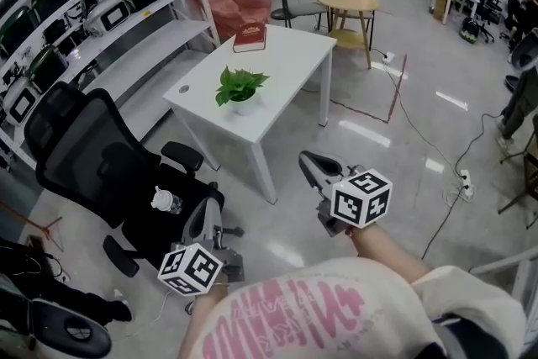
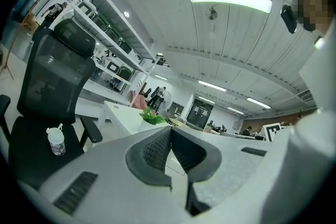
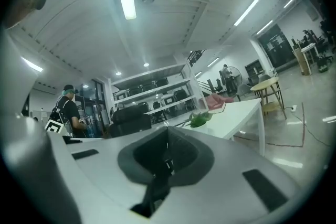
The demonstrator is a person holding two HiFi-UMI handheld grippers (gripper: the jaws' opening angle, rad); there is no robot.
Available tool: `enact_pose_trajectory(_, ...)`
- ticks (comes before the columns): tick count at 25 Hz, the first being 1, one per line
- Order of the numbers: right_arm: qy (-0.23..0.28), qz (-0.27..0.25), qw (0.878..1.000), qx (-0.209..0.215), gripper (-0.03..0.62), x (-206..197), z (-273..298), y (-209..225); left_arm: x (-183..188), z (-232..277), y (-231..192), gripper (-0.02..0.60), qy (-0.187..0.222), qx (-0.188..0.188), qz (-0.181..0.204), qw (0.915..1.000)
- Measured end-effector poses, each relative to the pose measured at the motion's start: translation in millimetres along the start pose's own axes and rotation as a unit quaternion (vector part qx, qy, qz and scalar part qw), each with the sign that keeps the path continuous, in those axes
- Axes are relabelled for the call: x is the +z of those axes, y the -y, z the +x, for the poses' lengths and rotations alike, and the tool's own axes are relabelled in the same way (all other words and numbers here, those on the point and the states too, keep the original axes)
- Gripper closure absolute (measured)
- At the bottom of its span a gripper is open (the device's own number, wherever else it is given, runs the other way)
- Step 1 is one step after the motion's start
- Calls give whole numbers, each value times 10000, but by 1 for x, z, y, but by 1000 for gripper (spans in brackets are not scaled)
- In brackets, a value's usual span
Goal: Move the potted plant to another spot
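The left tool (image 1: 208,208) and right tool (image 1: 309,161), both closed and empty, are well short of the potted plant (image 1: 241,88) on the surface (image 1: 290,55), so this looks like the approach, and they'll need to open at the pot.

No legible txt. Big pink lettering on white shirt (image 1: 324,311), near edge, upside down & foreshortened: can't read. Red book (image 1: 250,37) at far end of desk (image 1: 290,67): cover mark too small. Marker cube (image 1: 361,197) near right, second cube (image 1: 192,269) near left: b/w square codes, no letters.
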State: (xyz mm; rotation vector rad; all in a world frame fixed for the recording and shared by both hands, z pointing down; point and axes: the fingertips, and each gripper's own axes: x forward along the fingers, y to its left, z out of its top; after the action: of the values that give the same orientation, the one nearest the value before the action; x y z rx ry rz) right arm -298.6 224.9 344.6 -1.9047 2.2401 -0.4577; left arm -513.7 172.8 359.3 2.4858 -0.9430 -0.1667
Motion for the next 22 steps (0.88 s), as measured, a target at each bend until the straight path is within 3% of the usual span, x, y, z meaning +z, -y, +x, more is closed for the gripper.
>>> enact_pose_trajectory(5, 66, -138, 9999, 22, 588, -4, 4, 15, 0, 9, -9, 578, 193, 207, 39, 9996)
enact_pose_trajectory(13, -229, 152, 9996, -75, 587, -41, 16, 28, -19, 31, -21, 578, -180, 139, -47, 9997)
enact_pose_trajectory(22, -234, 316, 9988, -275, 588, -48, 48, 50, -29, 70, -44, 578, -442, -85, -110, 9989)
